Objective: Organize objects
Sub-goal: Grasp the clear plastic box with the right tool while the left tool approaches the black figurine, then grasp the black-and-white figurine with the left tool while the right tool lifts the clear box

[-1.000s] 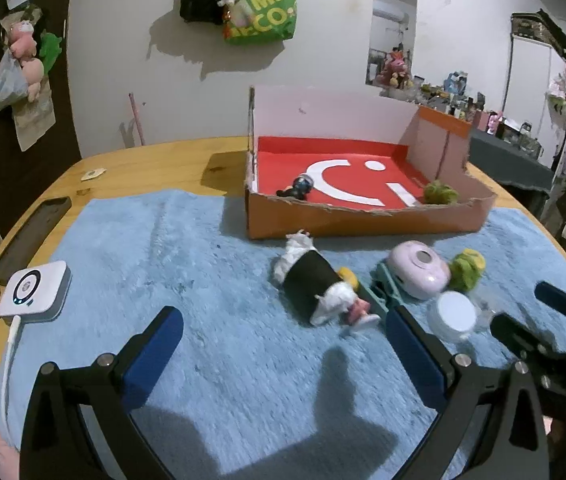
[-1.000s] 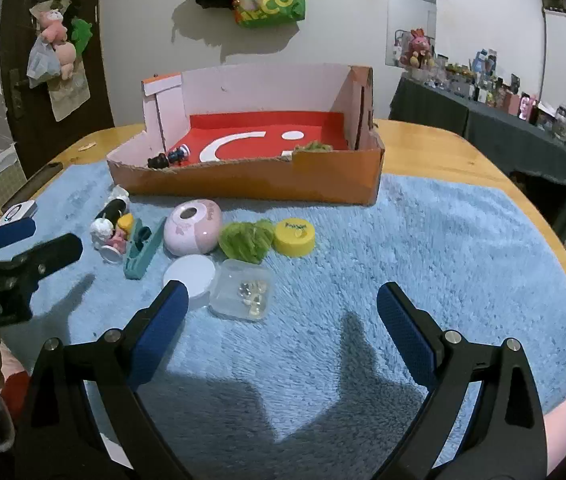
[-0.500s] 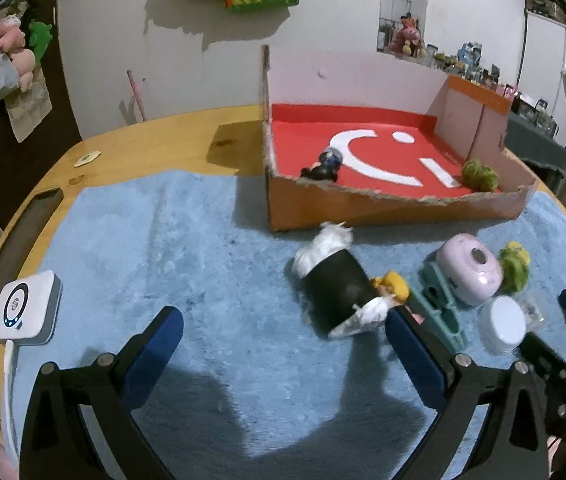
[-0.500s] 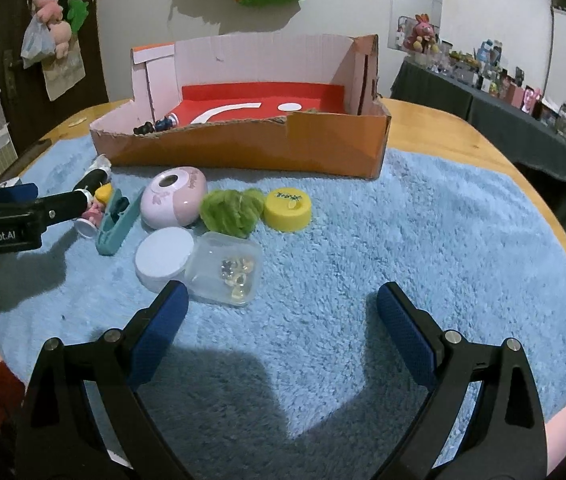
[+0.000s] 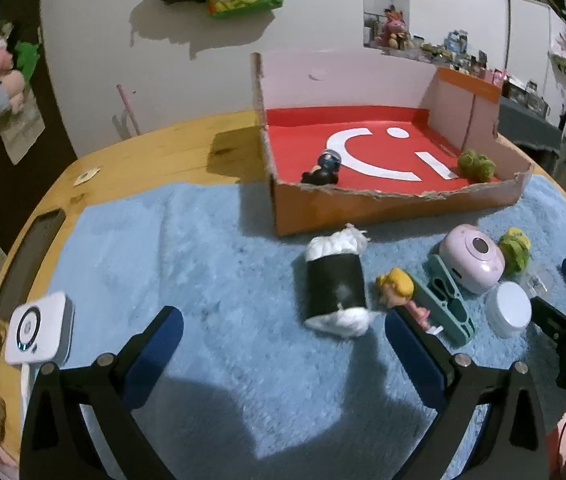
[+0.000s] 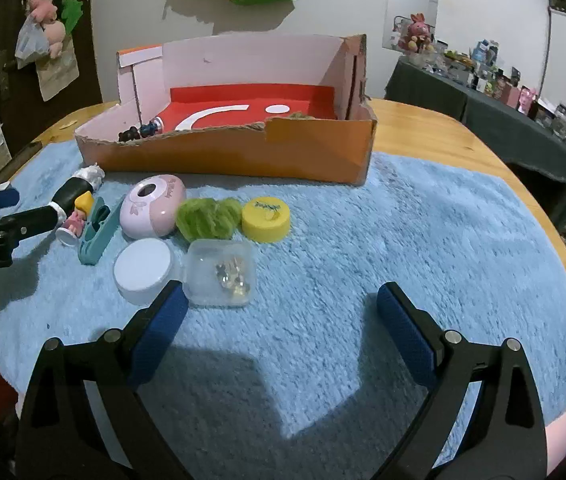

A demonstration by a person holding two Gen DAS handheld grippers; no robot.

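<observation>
On the blue rug, a black roll with white ends (image 5: 335, 286) lies just ahead of my open left gripper (image 5: 283, 340), nearer its right finger. Right of it are a blonde figurine (image 5: 397, 290), a teal clip (image 5: 449, 300), a pink round device (image 5: 473, 258) and a white jar (image 5: 509, 312). My right gripper (image 6: 283, 320) is open and empty; its left fingertip is beside the clear small box (image 6: 221, 272) and white jar (image 6: 144, 264). A green fuzzy ball (image 6: 207, 218) and yellow cap (image 6: 266, 218) lie further on. The cardboard box (image 6: 243, 156) holds a dark figurine (image 5: 323, 168) and a green ball (image 5: 476, 165).
A white square device (image 5: 39, 328) with a cable and a dark phone (image 5: 29, 256) rest at the wooden table's left edge. The blue rug (image 6: 423, 240) stretches bare to the right of the yellow cap. Bags hang on the wall behind.
Both grippers have moved forward over the rug, still open. The left one is closer to the black roll; the right one is closer to the clear box and white jar.
</observation>
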